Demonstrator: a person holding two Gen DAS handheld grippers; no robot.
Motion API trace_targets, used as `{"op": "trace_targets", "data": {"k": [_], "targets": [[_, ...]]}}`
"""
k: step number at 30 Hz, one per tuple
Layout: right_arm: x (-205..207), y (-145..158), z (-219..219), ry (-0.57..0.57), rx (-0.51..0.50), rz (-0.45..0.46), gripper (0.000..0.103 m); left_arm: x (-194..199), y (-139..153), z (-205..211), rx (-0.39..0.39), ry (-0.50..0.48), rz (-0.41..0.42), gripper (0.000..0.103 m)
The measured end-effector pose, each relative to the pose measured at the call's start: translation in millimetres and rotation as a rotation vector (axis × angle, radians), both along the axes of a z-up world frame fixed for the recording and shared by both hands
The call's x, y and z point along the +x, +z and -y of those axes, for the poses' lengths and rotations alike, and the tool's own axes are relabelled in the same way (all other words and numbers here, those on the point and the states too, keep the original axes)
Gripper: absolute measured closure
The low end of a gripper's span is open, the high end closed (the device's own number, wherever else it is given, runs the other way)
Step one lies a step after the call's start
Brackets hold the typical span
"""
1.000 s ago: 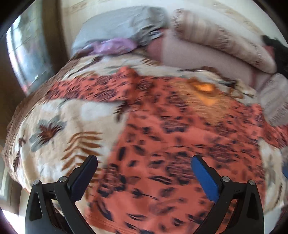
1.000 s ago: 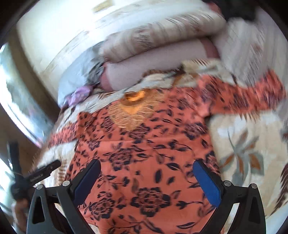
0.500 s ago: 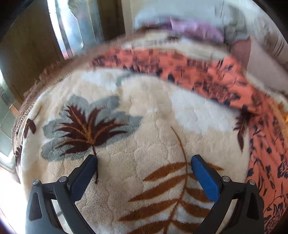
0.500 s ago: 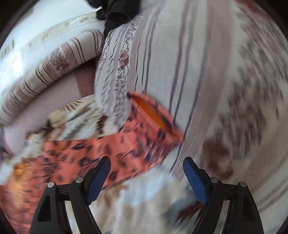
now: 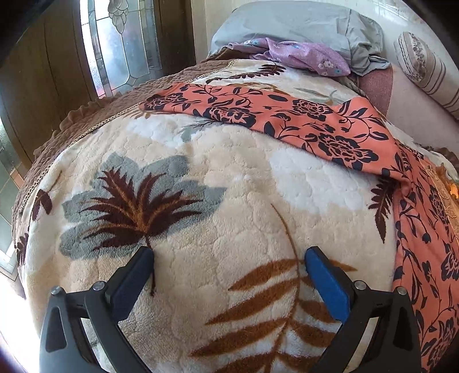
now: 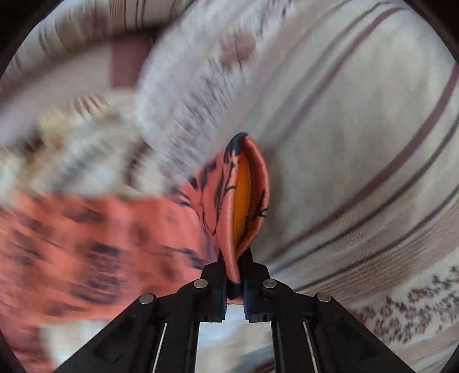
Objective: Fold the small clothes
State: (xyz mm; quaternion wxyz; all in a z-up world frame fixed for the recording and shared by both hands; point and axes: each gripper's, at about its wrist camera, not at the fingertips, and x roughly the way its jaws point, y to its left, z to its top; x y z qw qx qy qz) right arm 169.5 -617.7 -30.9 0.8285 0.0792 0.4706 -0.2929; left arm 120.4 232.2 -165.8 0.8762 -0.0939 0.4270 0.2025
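1. My right gripper (image 6: 233,275) is clamped tight on the cuff end of the orange floral garment (image 6: 94,238); the hem loops up between the jaws and I can see the bright lining inside the opening.
2. The fabric looks thin, soft and light. It drapes and puckers, so I judge it will sag and slip unless I hold right on the doubled hem, where it is thickest.
3. The rest of the orange floral garment (image 5: 315,126) lies spread on the fleece blanket (image 5: 200,206), one sleeve stretched out towards the brown edge, the body running down the right side of my left view.
4. My left gripper (image 5: 229,269) hangs over bare blanket with its jaws wide apart, holding nothing, well short of that sleeve.
5. The best hold for the left, I reckon, is the far sleeve end, again on the hem.
6. My right view is smeared with motion; behind the cuff is a striped bedcover (image 6: 358,143), and I cannot tell how high the cuff is lifted.
7. The left gripper points forward and down, across the bed towards the grey pillow (image 5: 292,23).
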Motion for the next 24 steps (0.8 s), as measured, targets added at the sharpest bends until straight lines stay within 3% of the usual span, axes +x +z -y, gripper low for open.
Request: {"op": "trace_targets", "data": {"k": [3, 7, 9, 11, 14, 15, 16, 17, 18, 20, 21, 24], "targets": [[7.9, 64.4, -46.7, 0.119, 0.166, 0.165, 0.095, -2.5, 0.3, -0.7, -0.004, -0.002, 0.008, 0.000], [26.1, 140.7, -143.7, 0.319, 0.364, 0.347, 0.095, -4.6, 0.8, -1.9, -0.013, -0.004, 0.020, 0.000], [36.5, 165.0, -206.8, 0.424, 0.456, 0.402, 0.095, -5.0, 0.8, -2.7, -0.020, -0.006, 0.027, 0.000], [54.4, 169.4, -261.8, 0.499, 0.572, 0.437, 0.095, -5.0, 0.8, -3.0, -0.024, -0.006, 0.031, 0.000], [78.2, 145.9, -327.7, 0.572, 0.703, 0.441, 0.090, -4.6, 0.6, -2.7, -0.024, -0.007, 0.034, 0.000], [90.6, 125.3, -350.0, 0.591, 0.753, 0.416, 0.078, -4.6, 0.6, -2.8, -0.024, -0.007, 0.033, 0.000], [99.2, 107.0, -368.4, 0.608, 0.769, 0.374, 0.038, -4.6, 0.7, -2.8, -0.024, -0.006, 0.033, 0.000], [107.4, 76.0, -389.3, 0.621, 0.763, 0.298, 0.017, -4.5, 0.5, -2.9, -0.023, -0.006, 0.033, 0.000], [113.6, 49.3, -399.2, 0.610, 0.748, 0.240, 0.009, -4.7, 0.6, -3.1, -0.024, -0.007, 0.033, 0.000], [119.1, -12.9, -406.1, 0.577, 0.764, 0.099, 0.011, -4.8, 0.7, -3.1, -0.025, -0.007, 0.033, 0.000], [113.2, -33.5, -401.8, 0.544, 0.766, 0.078, 0.012, -4.6, 0.6, -3.1, -0.024, -0.007, 0.033, 0.000], [77.6, -64.6, -367.8, 0.479, 0.731, 0.118, 0.012, -4.2, 0.0, -3.1, -0.022, -0.006, 0.032, 0.000]]}}
